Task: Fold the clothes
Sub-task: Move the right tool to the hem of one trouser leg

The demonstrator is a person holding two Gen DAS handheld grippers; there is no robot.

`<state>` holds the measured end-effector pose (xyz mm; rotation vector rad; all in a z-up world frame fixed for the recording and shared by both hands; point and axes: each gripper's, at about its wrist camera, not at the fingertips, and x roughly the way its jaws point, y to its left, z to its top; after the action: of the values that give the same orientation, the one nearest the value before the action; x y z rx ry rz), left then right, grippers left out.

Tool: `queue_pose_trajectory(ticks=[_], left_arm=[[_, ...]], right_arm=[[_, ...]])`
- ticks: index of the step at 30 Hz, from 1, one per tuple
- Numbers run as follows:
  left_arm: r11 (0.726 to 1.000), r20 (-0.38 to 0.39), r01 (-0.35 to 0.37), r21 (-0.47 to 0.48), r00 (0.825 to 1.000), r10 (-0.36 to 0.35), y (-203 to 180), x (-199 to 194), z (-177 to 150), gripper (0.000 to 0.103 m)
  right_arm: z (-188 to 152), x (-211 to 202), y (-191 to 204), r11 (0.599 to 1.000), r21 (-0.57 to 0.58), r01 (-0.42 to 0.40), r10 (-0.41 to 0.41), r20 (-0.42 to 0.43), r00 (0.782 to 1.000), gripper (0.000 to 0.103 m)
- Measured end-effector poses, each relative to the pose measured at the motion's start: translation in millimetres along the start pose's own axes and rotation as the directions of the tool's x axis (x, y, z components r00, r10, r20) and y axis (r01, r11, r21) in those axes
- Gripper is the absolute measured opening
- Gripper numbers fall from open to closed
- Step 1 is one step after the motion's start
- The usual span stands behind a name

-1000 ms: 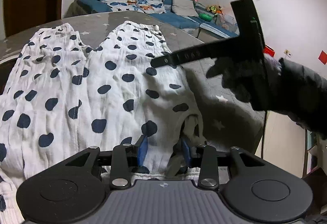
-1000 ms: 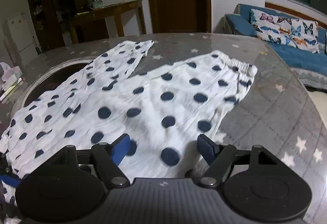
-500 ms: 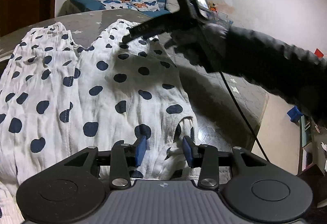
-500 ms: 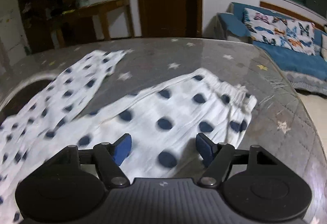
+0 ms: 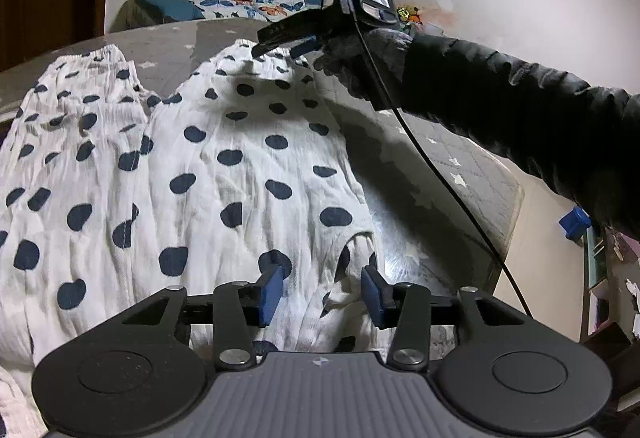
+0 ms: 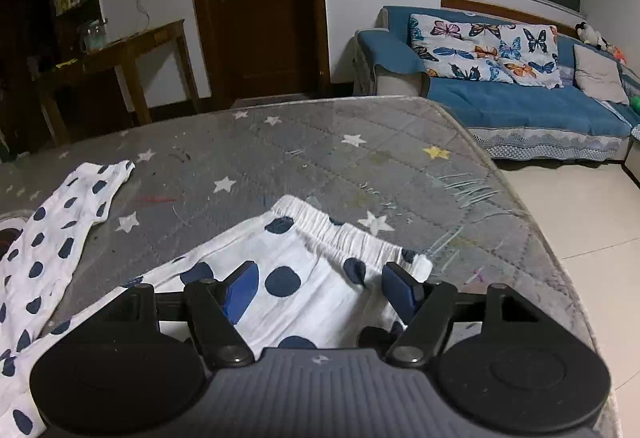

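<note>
White trousers with dark blue dots [image 5: 224,158] lie flat on the grey star-print table [image 5: 448,166], both legs pointing away from me. My left gripper [image 5: 322,294] is open at the near waist end, with a bunched corner of cloth lying between its blue pads [image 5: 272,294]. A person's dark-sleeved arm holds my right gripper [image 5: 276,42] over the far cuff of the right leg. In the right wrist view that gripper [image 6: 320,288] is open just above the elastic cuff [image 6: 340,238]. The other leg's cuff [image 6: 104,178] lies to the left.
The table edge [image 6: 532,234] runs close on the right, with tiled floor beyond. A blue sofa with butterfly cushions [image 6: 484,50] stands behind. A wooden side table [image 6: 132,50] and a door are at the back left. A black cable [image 5: 440,174] hangs from the right gripper.
My right gripper has travelled away along the right leg, from its middle to the far elastic cuff. The left gripper has stayed at the waist end, open.
</note>
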<state>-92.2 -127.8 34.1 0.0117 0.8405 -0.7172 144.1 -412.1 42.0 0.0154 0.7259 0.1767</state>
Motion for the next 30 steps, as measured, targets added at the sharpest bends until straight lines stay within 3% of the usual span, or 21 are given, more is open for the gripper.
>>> queue_pose_trajectory(ticks=[2,8,13,25,30], left_arm=[[1.0,0.004,-0.001,0.014,1.0,0.001,-4.1,-0.9,0.3,0.056],[0.998,0.017,-0.005,0.057,1.0,0.004,-16.4,-3.7,1.2,0.067],[0.995,0.021,-0.017,0.094,1.0,0.015,-26.2,-4.3,0.3,0.067],[0.98,-0.001,-0.068,0.187,0.998,0.069,-41.1,6.0,-3.9,0.057],[0.979,-0.022,-0.092,0.184,0.995,0.098,-38.4,12.2,-2.9,0.044]], right_arm=[[-0.2,-4.8,-3.2,1.0,0.006,0.004,-0.004,0.003,1.0,0.07],[0.9,-14.5,-15.3,0.999,0.041,0.034,-0.035,0.003,0.999,0.07],[-1.0,-15.8,-18.6,0.998,0.038,0.042,-0.041,-0.013,0.999,0.07],[-8.1,-10.7,-31.8,0.997,0.074,0.035,-0.033,-0.03,0.999,0.054],[-9.0,-9.7,-33.4,0.996,0.081,0.036,-0.035,-0.02,0.999,0.048]])
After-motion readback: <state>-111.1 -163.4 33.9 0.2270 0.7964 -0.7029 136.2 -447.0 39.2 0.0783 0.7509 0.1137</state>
